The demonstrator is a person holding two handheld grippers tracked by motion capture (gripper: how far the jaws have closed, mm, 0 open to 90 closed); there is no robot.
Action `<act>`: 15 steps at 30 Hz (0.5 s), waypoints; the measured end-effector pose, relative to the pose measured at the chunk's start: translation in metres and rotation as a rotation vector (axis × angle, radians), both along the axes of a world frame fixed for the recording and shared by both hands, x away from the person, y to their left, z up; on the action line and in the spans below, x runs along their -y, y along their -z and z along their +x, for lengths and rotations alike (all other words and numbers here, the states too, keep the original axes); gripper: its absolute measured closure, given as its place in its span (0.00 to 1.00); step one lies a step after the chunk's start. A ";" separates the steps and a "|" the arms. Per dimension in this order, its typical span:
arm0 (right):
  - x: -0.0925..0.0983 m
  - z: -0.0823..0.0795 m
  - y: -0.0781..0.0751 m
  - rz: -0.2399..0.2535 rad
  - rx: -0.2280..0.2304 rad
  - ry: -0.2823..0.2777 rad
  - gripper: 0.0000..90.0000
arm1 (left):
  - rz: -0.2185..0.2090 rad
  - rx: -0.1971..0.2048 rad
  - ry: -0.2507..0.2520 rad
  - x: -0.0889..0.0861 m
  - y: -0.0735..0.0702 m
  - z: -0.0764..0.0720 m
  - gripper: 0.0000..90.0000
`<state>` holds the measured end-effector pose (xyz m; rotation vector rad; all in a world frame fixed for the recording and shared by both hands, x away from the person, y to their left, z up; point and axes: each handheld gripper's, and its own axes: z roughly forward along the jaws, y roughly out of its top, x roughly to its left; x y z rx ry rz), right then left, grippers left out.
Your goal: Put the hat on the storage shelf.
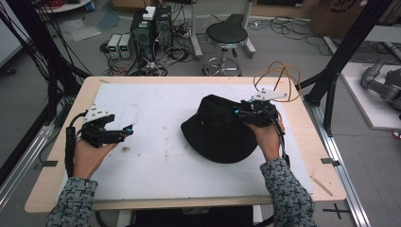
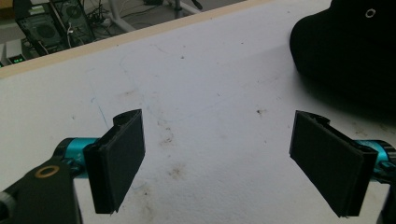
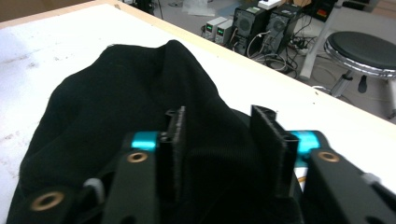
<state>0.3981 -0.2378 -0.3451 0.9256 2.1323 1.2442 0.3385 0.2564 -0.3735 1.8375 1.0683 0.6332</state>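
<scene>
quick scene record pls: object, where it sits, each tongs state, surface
object: black bucket hat, crown up, brim on the mat
location: right half of the white mat
right tongs: at the hat's right side, jaws part closed around a fold of crown fabric; firm pinch cannot be told
left tongs: jaws wide open, nothing between them, over bare mat left of the hat
surface: stained white mat on a wooden table

One black hat (image 1: 222,130) lies on the worktop (image 1: 156,123), toward three o'clock. Two tongs: the left tongs (image 1: 127,131) at nine o'clock, the right tongs (image 1: 239,112) at the hat. Beyond the worktop, at twelve o'clock, one round stool (image 1: 226,35) and two computer towers (image 1: 152,27) stand on the floor
</scene>
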 end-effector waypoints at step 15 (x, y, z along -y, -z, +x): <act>-0.009 -0.009 -0.008 0.041 0.055 -0.016 0.89 | -0.003 -0.002 -0.003 -0.001 0.000 0.000 0.21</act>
